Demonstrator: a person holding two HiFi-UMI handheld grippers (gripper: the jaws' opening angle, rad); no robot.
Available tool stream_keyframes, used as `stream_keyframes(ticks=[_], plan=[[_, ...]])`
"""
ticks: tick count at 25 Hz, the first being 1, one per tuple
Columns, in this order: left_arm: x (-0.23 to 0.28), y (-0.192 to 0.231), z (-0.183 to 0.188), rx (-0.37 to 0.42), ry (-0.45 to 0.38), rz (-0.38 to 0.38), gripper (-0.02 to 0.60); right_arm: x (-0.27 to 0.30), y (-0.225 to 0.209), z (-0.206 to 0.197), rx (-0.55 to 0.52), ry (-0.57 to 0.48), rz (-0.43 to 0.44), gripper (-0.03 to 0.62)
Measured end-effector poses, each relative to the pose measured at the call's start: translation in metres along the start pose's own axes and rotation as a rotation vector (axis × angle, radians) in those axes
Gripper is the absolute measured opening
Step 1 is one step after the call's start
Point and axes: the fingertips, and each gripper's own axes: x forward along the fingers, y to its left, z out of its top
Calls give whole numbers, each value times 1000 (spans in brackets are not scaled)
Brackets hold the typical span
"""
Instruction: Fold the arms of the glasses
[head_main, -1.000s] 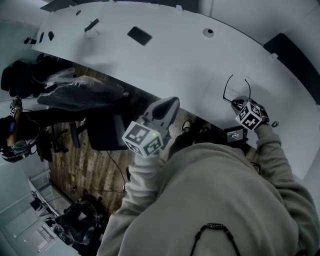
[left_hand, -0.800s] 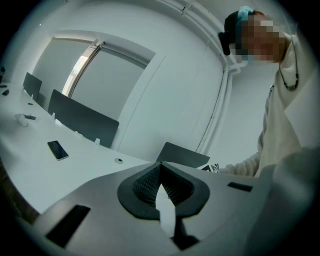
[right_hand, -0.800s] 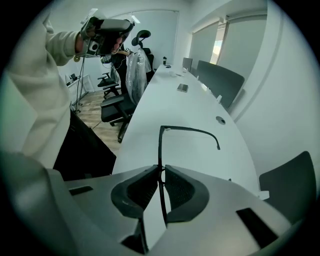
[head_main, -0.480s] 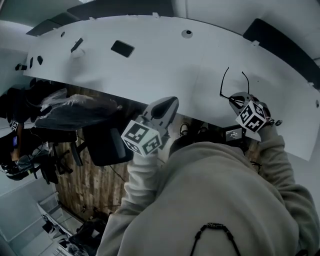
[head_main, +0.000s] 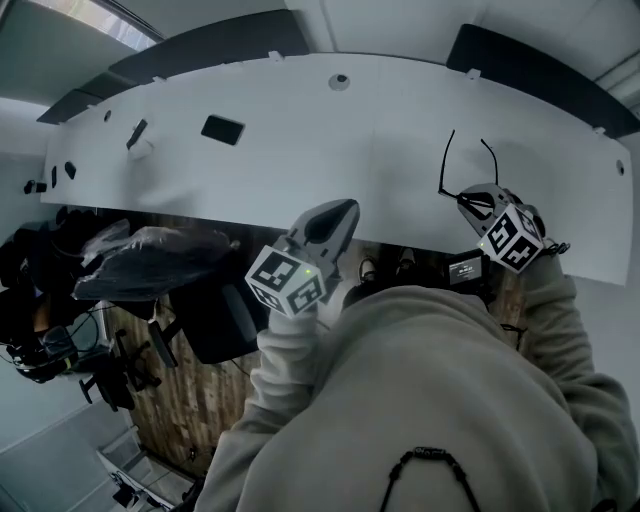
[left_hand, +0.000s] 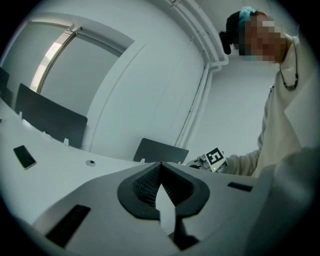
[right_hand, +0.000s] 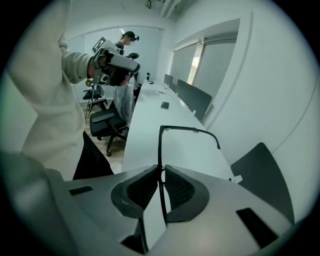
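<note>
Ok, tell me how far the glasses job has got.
Done: the right gripper is shut on the frame of the glasses, apparently holding them off the table. In hand: nothing more; the left gripper is shut, empty and away from them. Left: both arms stick out unfolded, so both folds remain.

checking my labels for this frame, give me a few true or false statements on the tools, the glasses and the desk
1. The right tool grips the glasses. True.
2. The left tool is open. False: it is shut, with nothing in it.
3. The glasses' arms are folded. False: both still stick out, unfolded.
4. A phone lies on the desk. True.
</note>
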Motion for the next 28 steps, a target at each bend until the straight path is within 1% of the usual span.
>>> stream_keyframes(ticks=[4,10,14,19,21,24,27,28], plan=[[7,-4,6,4,-1,-52,5,-13,2,-6,41,4,-34,58],[23,-11,20,32,1,-124,5,-41,6,-3,129,-33,-73,58],[42,-23,27,65,6,-186,5,-62,9,-4,178,-66,-95,58],[70,-44,29,142,45,-278,5,-81,11,-16,257,-100,-106,58],[82,-55,31,174,56,-322,6,-91,11,-20,301,-129,-109,58],[100,-71,33,253,77,-363,14,-108,15,-19,378,-187,-99,58],[116,-93,38,356,90,-413,146,-123,23,-19,434,-212,-66,58],[122,-101,39,394,94,-432,178,-128,25,-18,447,-222,-55,58]])
